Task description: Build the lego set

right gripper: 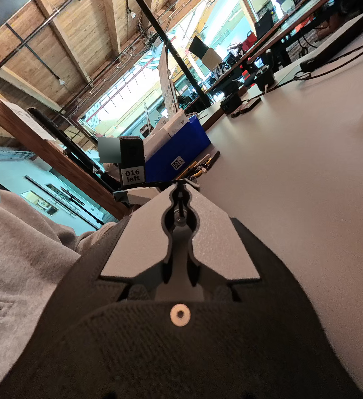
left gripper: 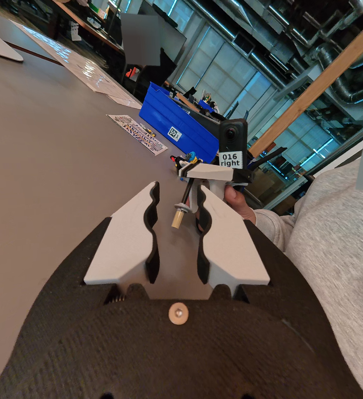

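My left gripper (left gripper: pixel 178 187) is open and empty, low over the grey table (left gripper: pixel 46 172). My right gripper (left gripper: pixel 182 172) is held across its tips, shut on a thin black axle (left gripper: pixel 187 191). The axle hangs down into the gap between the left fingers, not touching them. It carries a grey bush (left gripper: pixel 181 206) and a tan sleeve (left gripper: pixel 177 219) at its lower end. In the right wrist view the right gripper (right gripper: pixel 180 186) pinches the axle (right gripper: pixel 182 205), with the bush (right gripper: pixel 179 218) behind the pads. A small part-built lego model (left gripper: pixel 188 159) sits on the table behind the right gripper.
A blue bin (left gripper: pixel 176 121) stands at the table's far edge; it also shows in the right wrist view (right gripper: pixel 176 149). A sticker sheet (left gripper: pixel 136 133) and glossy instruction pages (left gripper: pixel 79 64) lie on the table. Loose yellow and white parts (right gripper: pixel 201 168) lie by the bin. A grey sleeve (left gripper: pixel 327 237) is at the right.
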The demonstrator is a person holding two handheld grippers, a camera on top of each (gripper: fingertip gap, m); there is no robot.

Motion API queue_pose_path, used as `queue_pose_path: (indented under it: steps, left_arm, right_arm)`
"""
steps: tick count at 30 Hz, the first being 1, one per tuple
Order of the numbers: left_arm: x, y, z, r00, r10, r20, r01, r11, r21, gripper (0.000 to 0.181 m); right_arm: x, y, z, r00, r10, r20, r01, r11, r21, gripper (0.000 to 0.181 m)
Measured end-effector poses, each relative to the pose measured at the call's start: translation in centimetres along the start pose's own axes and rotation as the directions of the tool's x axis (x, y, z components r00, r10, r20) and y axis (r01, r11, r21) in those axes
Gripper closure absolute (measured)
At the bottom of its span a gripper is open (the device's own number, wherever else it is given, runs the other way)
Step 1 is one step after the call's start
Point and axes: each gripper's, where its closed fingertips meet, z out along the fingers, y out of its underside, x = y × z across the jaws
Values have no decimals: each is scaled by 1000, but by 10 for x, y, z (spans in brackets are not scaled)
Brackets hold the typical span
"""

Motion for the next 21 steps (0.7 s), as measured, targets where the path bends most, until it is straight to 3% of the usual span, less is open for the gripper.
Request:
queue_pose_path:
  steps: [5, 10, 21]
  left_arm:
    - [4, 3, 1, 1000, -10, -30, 9, 1000, -20, 151]
    - [12, 20, 8, 996, -54, -72, 45, 992, -121, 152]
    - [6, 20, 8, 996, -73, -41, 68, 991, -119, 167]
  right_arm:
    - [8, -4, -2, 996, 85, -9, -85, 996, 37, 181]
    - [8, -8, -5, 996, 84, -1, -84, 995, 61, 180]
    - [8, -12, -7, 997, 79, 2, -78, 994, 82, 181]
